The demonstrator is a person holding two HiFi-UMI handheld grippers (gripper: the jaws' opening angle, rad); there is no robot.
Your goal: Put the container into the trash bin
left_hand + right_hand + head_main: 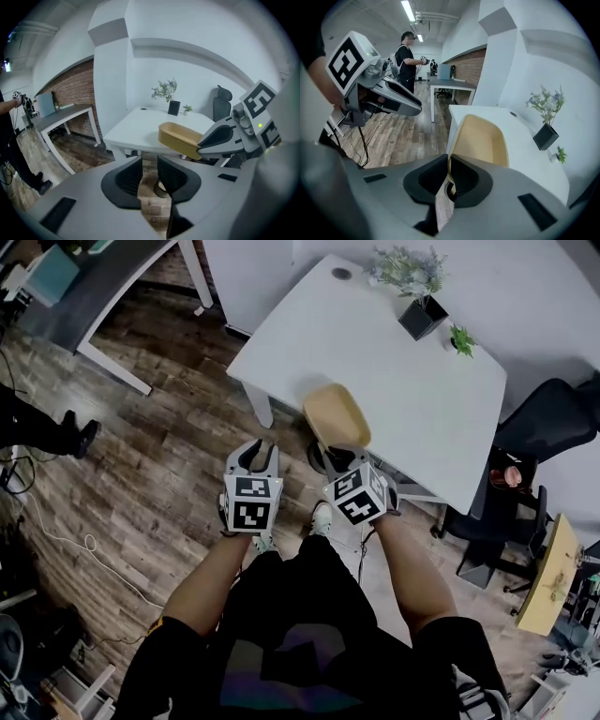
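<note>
Pinched the tan container (337, 415) by its near rim with the right gripper (447, 174), aloft at the white table's (403, 381) edge. Held the left gripper (149, 174) alongside, jaws narrowly apart, empty. Looked light, thin-walled, fairly stiff; rim judged the surest hold.

A white table (375, 362) stands on a floor (159, 474) of grey-brown wooden planks — the largest piece of furniture here. On the table's far corner sit a dark square planter (422, 317) with pale sprigs and, just beside it, a small green plant (461, 338). To the table's right stands a black office chair (548, 418); well to its left is a grey desk (103, 287) on white legs. Behind the table rises a white wall (201, 75), and left of that a brick wall (70, 89). Strip lights (408, 10) run along the ceiling — lit.
</note>
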